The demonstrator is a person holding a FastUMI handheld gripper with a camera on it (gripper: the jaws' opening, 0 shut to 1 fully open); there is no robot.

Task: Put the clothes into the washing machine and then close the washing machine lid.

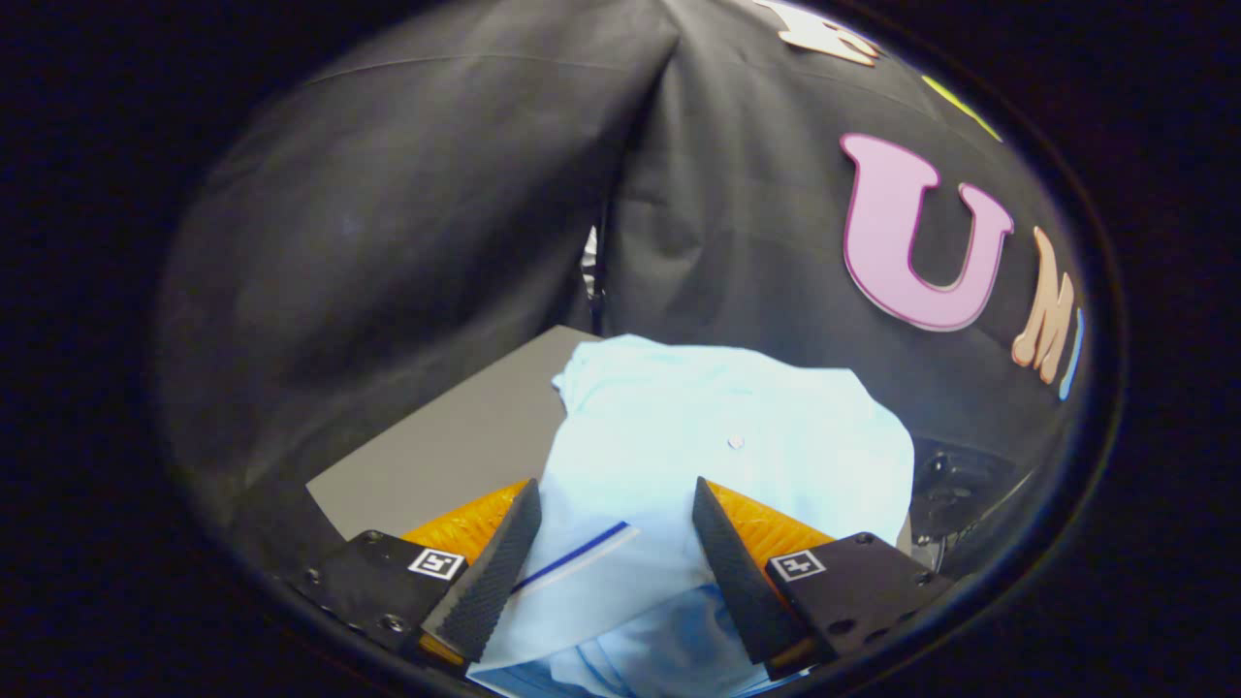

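Clothes (698,436) on grey table (456,446), seemingly between parted gripper (616,509) fingers.

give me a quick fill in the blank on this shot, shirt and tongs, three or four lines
1. The pale blue shirt lies on a ____ surface.
2. The tongs are ____, with a wide gap between the fingers.
3. The shirt's cloth lies ____ the two fingers.
4. A small ____ sits on the shirt just ahead of the fingers.

Missing words: grey; open; between; button
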